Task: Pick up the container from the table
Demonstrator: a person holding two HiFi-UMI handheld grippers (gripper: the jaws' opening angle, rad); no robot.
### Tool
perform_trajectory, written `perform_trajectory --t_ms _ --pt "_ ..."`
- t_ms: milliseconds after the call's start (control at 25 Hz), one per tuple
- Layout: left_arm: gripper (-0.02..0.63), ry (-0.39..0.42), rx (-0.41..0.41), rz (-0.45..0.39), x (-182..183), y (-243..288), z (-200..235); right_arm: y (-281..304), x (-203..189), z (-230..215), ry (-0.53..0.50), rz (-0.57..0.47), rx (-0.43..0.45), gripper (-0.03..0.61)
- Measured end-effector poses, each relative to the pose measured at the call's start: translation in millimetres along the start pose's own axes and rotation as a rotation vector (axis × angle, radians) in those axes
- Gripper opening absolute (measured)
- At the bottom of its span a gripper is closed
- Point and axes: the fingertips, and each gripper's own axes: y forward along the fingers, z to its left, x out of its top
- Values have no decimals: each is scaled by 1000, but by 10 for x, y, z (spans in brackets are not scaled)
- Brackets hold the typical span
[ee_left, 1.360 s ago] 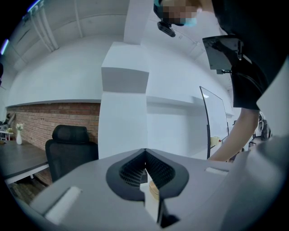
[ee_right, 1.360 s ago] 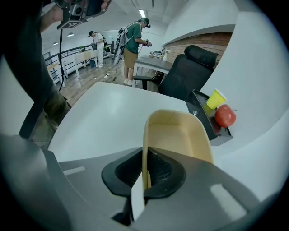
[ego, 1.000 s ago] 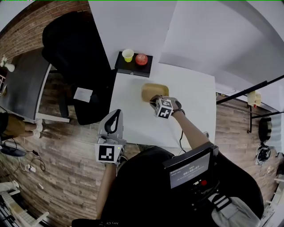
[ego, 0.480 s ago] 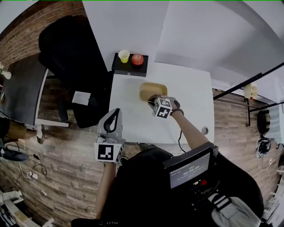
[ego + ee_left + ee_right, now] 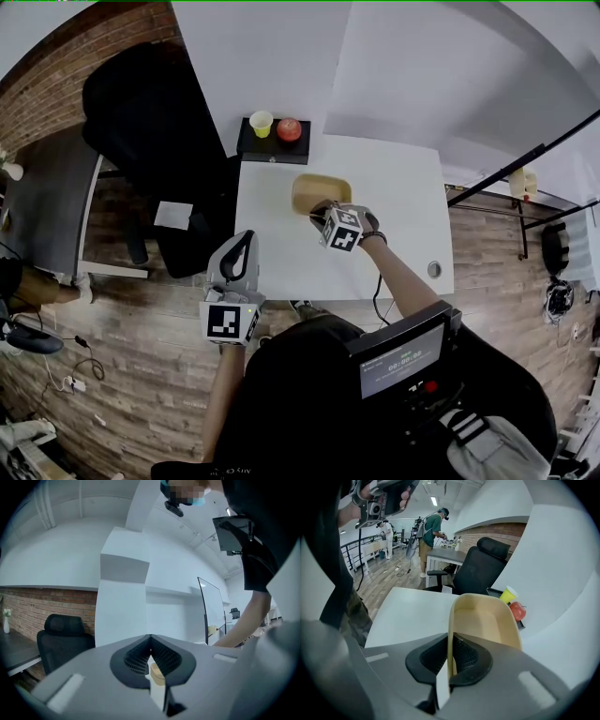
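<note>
Container (image 5: 323, 190): one, a tan oblong tub, empty, towards the far middle of the single white table (image 5: 281, 253). Whether its base is clear of the tabletop cannot be told.

At far left stands one grey desk (image 5: 47, 187), cut off by the frame edge. Right of it is one black office chair (image 5: 150, 122), with one white sheet (image 5: 173, 215) near its base. Next comes the left gripper (image 5: 242, 240), off the near left edge of the table. In the left gripper view its pads meet at the tips with nothing pinched, and only a sliver of table and tub shows through the gap below them.

At the far edge of the table sits one black tray (image 5: 267, 148) holding one yellow cup (image 5: 262, 123) and, just to its right, one red round fruit (image 5: 289, 129); what fruit it is cannot be told.

The right gripper (image 5: 317, 208) is clamped on the tub's near left wall, which runs up between its pads in the right gripper view. From the head view that gripper hides the tub's near rim. Further right, by the table's near right edge, is one small round thing (image 5: 432, 269), too small to identify. In the right gripper view two people stand far off, blurred.
</note>
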Motion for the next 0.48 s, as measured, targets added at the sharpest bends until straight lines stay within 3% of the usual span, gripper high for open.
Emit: perform_trajectory --t_ms 480 --pt "-3 -1 -64 -17 100 -113 -5 -180 266 67 51 -44 -50 23"
